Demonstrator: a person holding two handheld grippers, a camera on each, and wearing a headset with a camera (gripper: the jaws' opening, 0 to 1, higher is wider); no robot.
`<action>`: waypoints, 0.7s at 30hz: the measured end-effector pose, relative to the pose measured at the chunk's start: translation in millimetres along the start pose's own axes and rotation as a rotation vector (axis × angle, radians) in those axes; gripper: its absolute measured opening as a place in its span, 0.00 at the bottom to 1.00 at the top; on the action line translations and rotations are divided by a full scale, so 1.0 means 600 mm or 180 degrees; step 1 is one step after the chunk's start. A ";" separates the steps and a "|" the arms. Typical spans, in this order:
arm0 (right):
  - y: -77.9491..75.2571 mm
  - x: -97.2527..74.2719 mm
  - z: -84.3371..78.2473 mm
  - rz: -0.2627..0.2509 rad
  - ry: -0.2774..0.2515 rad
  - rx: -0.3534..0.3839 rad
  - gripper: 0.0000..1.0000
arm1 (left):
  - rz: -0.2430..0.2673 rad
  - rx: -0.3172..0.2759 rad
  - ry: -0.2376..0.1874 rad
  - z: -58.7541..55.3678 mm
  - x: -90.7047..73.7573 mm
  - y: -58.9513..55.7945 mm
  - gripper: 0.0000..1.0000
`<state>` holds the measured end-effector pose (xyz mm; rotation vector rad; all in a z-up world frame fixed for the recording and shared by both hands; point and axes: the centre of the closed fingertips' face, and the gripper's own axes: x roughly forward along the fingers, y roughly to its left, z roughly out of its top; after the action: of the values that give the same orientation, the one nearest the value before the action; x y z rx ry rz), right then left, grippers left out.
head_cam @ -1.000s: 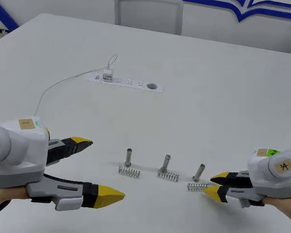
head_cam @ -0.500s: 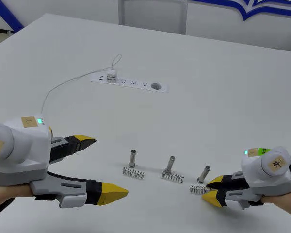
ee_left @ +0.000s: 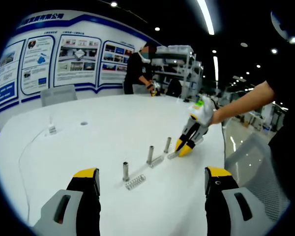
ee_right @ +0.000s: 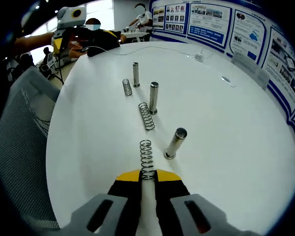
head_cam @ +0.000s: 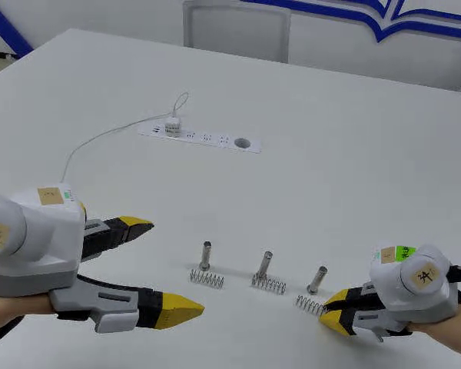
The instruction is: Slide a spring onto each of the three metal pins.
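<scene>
Three short metal pins stand upright in a row on the white table: left pin [head_cam: 205, 255], middle pin [head_cam: 264, 264], right pin [head_cam: 317, 278]. A spring lies in front of each: left spring [head_cam: 207, 277], middle spring [head_cam: 268, 285], right spring [head_cam: 309, 304]. My right gripper [head_cam: 329, 311] is shut on the near end of the right spring [ee_right: 146, 157], low on the table, beside the right pin [ee_right: 175, 142]. My left gripper [head_cam: 167, 267] is open and holds nothing, left of the row; the pins [ee_left: 150, 154] lie ahead of it.
A white power strip [head_cam: 200, 137] with a plugged-in adapter and a trailing cable lies farther back on the table. A grey chair [head_cam: 236, 29] stands behind the far edge. A mesh chair [ee_right: 24, 132] is close to the table's near edge.
My right gripper's jaws have come together on the end of the right spring, which now lies slightly slanted. My left gripper has stayed open in about the same place.
</scene>
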<state>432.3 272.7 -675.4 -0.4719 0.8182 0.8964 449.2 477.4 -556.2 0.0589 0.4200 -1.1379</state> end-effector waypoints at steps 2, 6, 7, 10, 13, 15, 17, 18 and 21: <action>-0.001 -0.007 0.004 -0.0022 -0.0024 -0.0004 0.10 | -0.0002 0.0013 -0.0004 0.002 0.001 -0.001 0.90; 0.010 -0.028 0.023 0.0004 -0.0069 -0.0206 0.10 | -0.0031 0.0042 -0.0015 0.005 0.005 -0.007 0.89; 0.013 -0.031 0.028 0.0003 -0.0071 -0.0250 0.10 | -0.0036 0.0049 -0.0013 0.006 0.006 -0.008 0.89; 0.018 -0.047 0.041 0.0008 -0.0082 -0.0360 0.10 | -0.0064 0.0071 -0.0009 0.008 0.010 -0.015 0.88; 0.024 -0.061 0.063 0.0000 -0.0141 -0.0466 0.10 | -0.0074 0.0110 -0.0007 0.013 0.016 -0.022 0.89; 0.030 -0.067 0.077 0.0001 -0.0153 -0.0580 0.10 | -0.0092 0.0122 -0.0021 0.018 0.019 -0.027 0.88; 0.040 -0.072 0.092 0.0028 -0.0168 -0.0695 0.10 | -0.0126 0.0153 -0.0029 0.023 0.025 -0.036 0.87; 0.046 -0.075 0.102 0.0043 -0.0178 -0.0777 0.10 | -0.0160 0.0182 -0.0032 0.025 0.029 -0.043 0.87; 0.064 -0.076 0.124 0.0090 -0.0205 -0.0878 0.10 | -0.0221 0.0231 -0.0031 0.028 0.041 -0.056 0.85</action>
<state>415.0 320.9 -595.0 -0.6696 0.6462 1.0515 432.8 437.6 -543.7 0.1029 0.3744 -1.2214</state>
